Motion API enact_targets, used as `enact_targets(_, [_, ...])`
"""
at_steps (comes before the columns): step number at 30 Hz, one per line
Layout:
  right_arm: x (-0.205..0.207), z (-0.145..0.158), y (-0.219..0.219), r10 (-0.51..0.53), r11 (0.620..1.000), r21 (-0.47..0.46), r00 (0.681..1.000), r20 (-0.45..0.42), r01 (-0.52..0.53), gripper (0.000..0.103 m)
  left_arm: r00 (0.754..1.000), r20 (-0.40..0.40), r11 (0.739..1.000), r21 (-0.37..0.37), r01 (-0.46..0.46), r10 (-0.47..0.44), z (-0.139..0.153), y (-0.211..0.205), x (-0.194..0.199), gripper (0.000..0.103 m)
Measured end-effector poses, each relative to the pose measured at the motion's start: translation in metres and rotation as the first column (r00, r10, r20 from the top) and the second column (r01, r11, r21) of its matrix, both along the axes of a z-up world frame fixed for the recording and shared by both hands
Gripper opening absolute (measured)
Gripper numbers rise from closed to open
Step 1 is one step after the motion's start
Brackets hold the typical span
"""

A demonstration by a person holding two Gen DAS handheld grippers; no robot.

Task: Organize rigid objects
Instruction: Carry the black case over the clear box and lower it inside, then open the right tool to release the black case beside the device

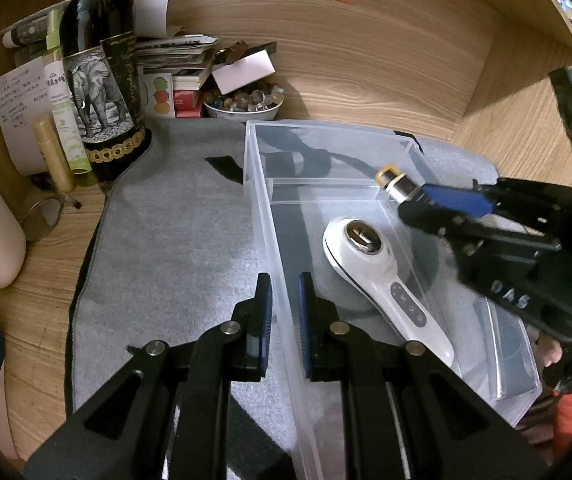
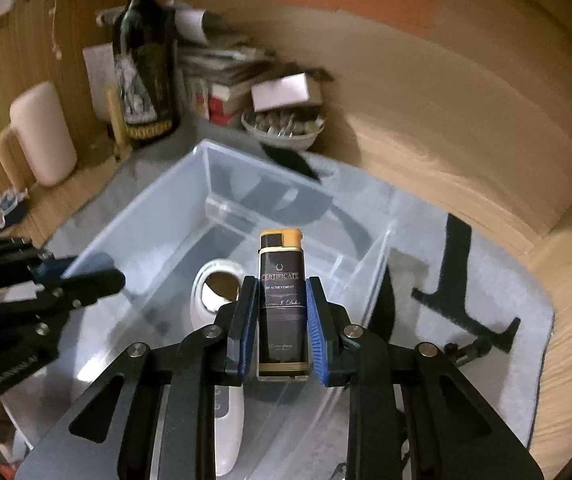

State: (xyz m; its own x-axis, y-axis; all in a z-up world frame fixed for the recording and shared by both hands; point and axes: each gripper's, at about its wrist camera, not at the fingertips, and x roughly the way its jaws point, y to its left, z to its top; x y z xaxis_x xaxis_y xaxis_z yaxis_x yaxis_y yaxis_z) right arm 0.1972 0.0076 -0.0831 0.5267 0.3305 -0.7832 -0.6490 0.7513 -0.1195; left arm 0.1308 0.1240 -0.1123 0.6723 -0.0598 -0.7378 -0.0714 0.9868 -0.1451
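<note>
Right tool (image 2: 280, 328): clamped on lighter (image 2: 281, 288), above clear bin (image 1: 270, 216). Left tool (image 1: 286, 320): pinching bin wall, steadying. Lower lighter beside white handheld device (image 1: 381, 276), avoid divider, then release.

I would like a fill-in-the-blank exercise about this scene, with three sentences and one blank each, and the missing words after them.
1. The right tongs are shut on a dark lighter whose cap is ____ in colour.
2. The white handheld device lies inside the clear plastic ____.
3. The left tongs grip the bin's near ____ between their pads.

Missing words: orange; bin; wall
</note>
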Motion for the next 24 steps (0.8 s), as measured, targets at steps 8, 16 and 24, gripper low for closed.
enact_targets(8, [0.001, -0.009, 0.006, 0.014, 0.999, -0.038, 0.999, -0.029, -0.015, 0.022, 1.0, 0.0, 1.0, 0.0, 0.001, -0.001, 0.0, 0.0, 0.0, 0.012])
enact_targets(16, [-0.006, -0.006, 0.008, 0.038, 0.998, -0.045, 0.999, 0.004, -0.038, 0.023, 1.0, -0.002, 1.0, 0.01, -0.001, 0.001, 0.001, -0.002, 0.001, 0.012])
enact_targets(24, [-0.015, 0.011, 0.003, 0.029, 0.999, -0.017, 0.998, 0.057, -0.028, 0.051, 1.0, -0.003, 1.0, 0.016, 0.0, 0.0, 0.0, -0.001, 0.001, 0.012])
